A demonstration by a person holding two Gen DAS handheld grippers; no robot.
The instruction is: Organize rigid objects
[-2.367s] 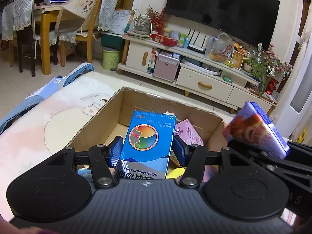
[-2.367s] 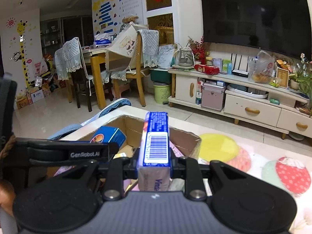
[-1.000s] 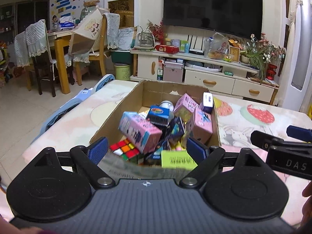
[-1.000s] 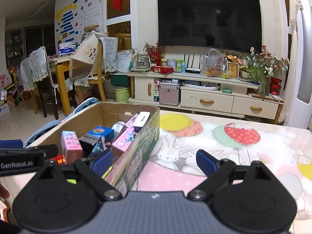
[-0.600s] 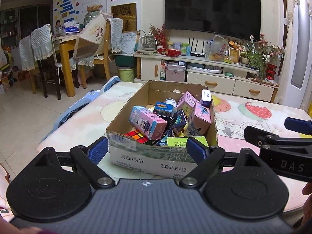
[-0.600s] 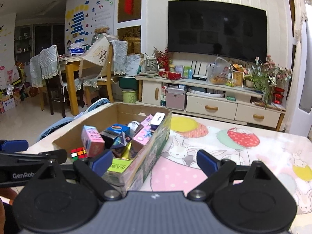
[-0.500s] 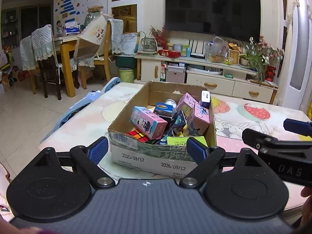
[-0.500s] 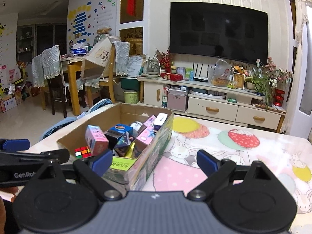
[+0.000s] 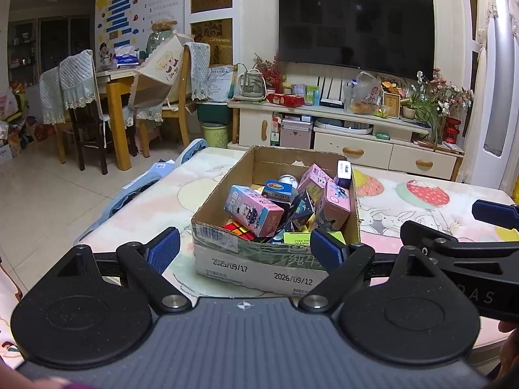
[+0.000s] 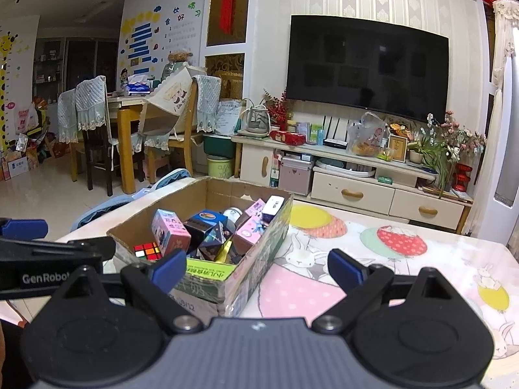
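Box (image 9: 259, 267) of packets ahead of both; left hand-held gripper (image 9: 244, 249) spread; right hand-held gripper (image 10: 258, 268) spread

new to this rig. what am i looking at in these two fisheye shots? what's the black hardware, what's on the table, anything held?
There is no robot here: a person holds one two-finger tool in each hand, with a fisheye camera on each looking forward along the fingers. One picture is from the left tool, the other from the right tool. The black plates and blue pads at the bottom are the tool itself. Both are open and hold nothing. On the cartoon-print tablecloth stands an open brown cardboard box filled with small items: pink cartons, a multicoloured puzzle cube, a blue box with a round rainbow logo. Each tool also shows at the edge of the other's picture.
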